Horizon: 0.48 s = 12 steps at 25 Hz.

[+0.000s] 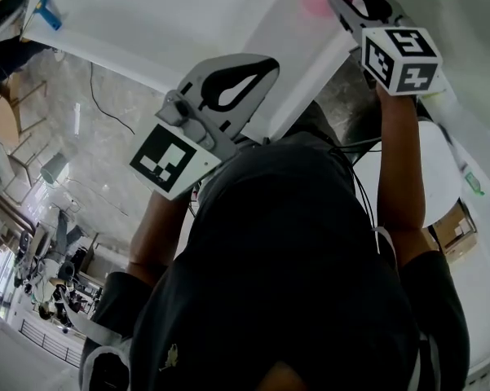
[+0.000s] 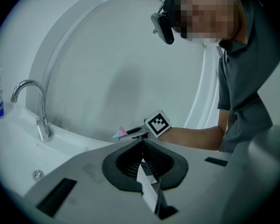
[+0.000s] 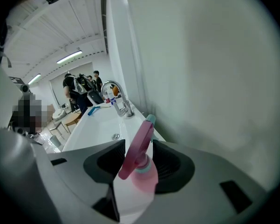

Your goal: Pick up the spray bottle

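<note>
A: Where is there room near the tap (image 3: 118, 101)?
B: The basin (image 3: 95, 129) in front of it lies open. The wall (image 3: 200, 69) rises just behind it, and the spray bottle (image 3: 143, 176) blocks the ledge farther along from it.

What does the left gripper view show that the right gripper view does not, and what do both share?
Only the left gripper view: the left gripper, jaws shut and empty; the right gripper from outside; the person's forearm. Only the right gripper view: the right gripper's open jaws on either side of the spray bottle, and people far behind. Both: the faucet, the white sink, and probably the bottle, just a pink tip in the left gripper view.
</note>
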### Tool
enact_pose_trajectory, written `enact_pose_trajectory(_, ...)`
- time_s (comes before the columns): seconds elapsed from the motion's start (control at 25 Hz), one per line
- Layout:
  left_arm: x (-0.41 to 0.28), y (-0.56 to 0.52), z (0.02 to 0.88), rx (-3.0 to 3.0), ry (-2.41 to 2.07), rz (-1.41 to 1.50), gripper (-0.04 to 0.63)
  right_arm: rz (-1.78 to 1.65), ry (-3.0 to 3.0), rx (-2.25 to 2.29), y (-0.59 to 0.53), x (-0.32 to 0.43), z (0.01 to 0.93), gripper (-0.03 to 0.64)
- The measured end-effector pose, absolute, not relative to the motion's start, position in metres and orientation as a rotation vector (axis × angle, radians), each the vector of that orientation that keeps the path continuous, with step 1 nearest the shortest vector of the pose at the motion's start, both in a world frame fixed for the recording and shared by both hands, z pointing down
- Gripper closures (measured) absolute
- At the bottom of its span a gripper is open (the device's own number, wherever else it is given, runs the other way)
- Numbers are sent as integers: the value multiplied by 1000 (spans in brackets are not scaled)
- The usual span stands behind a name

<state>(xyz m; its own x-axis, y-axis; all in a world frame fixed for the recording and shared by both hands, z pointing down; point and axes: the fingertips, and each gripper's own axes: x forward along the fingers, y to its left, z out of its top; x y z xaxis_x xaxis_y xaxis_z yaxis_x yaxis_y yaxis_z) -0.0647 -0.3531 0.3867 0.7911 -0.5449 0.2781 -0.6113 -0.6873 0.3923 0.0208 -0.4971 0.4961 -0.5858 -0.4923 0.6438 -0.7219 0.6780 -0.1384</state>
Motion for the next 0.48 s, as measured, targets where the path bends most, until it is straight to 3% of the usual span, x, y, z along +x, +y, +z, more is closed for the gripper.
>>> enact_pose_trajectory(0.2,-69,-373,383,2517,-881,202,589,509,-2301,940,-513,28,497,520)
enact_pose_trajectory(0.48,-91,-367,376,2543,-974,222,589,528,-2323,970,-488,46,483,523)
